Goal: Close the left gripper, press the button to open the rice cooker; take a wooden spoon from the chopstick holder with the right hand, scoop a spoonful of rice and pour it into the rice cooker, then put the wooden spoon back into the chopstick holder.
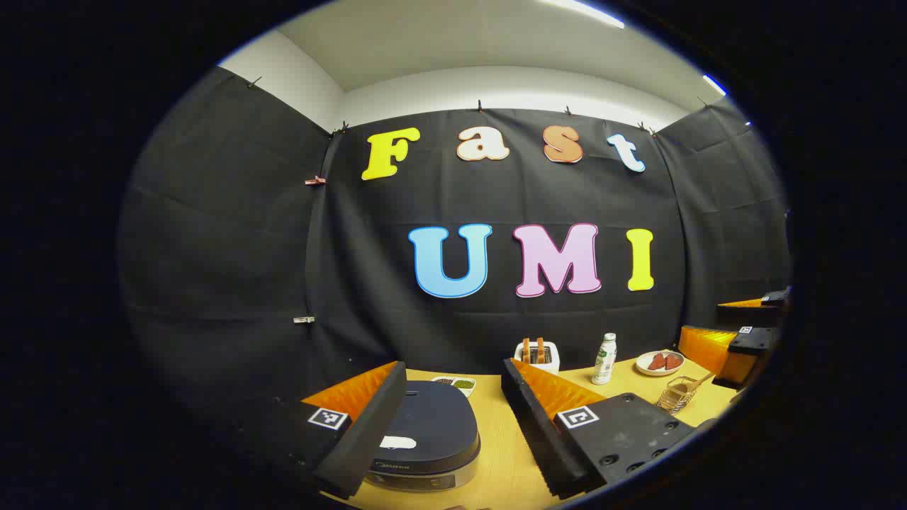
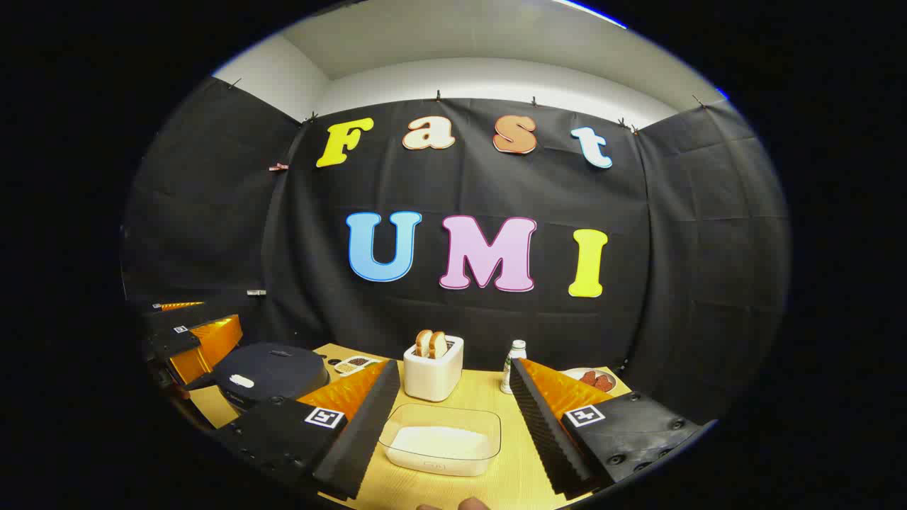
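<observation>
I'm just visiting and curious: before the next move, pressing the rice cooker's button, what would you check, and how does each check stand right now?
1. Left gripper shut for pressing: not ok, jaws wide open.
2. Rice cooker lid down, white button unobstructed: ok.
3. Left gripper lined up with the cooker: ok, cooker sits between its fingers.
4. Wooden spoon in the chopstick holder: ok.
5. Rice in the clear container: ok.
6. Right gripper open, empty: ok.

Right claw (image 2: 453, 425) gapes wide above the rice tub (image 2: 441, 440) on the desk (image 2: 510, 482); toaster (image 2: 433, 375) behind, closed cooker (image 2: 273, 375) by the left edge.
</observation>
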The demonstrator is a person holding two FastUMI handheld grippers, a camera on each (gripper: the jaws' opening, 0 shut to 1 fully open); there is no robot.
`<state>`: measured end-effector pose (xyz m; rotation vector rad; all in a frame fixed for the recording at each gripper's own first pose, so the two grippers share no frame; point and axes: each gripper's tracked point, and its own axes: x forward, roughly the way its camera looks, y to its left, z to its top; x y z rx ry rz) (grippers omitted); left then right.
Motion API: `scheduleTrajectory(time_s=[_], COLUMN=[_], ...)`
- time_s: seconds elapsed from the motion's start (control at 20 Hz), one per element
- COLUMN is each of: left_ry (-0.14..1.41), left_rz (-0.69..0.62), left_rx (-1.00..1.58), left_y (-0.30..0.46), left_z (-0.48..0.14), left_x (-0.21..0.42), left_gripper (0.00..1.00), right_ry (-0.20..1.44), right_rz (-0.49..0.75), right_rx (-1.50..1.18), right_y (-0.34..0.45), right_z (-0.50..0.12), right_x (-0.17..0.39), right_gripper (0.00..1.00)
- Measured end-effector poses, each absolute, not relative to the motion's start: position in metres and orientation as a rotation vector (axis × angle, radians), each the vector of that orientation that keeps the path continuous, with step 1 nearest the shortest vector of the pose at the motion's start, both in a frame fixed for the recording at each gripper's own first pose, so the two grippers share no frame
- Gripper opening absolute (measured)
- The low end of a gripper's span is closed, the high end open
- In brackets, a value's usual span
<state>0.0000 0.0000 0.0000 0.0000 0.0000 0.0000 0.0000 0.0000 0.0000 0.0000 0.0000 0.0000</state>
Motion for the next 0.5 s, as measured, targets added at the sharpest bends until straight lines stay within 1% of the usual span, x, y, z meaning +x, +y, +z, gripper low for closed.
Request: scheduleTrajectory(time_s=[0.2,0.5], left_ry=[0.000,-0.006], left_rz=[0.010,0.017], left_rx=[-0.007,-0.001], left_y=[-0.004,-0.001], left_z=[0.001,0.001], left_x=[-0.004,-0.005], left_gripper=[0.92,0.92], right_ry=[-0.023,-0.034], right_rz=[0.032,0.038], right_rx=[-0.005,-0.006], right_y=[0.006,0.007], right_z=[0.008,0.011], right_x=[0.001,-0.002], right_gripper=[0.97,0.96])
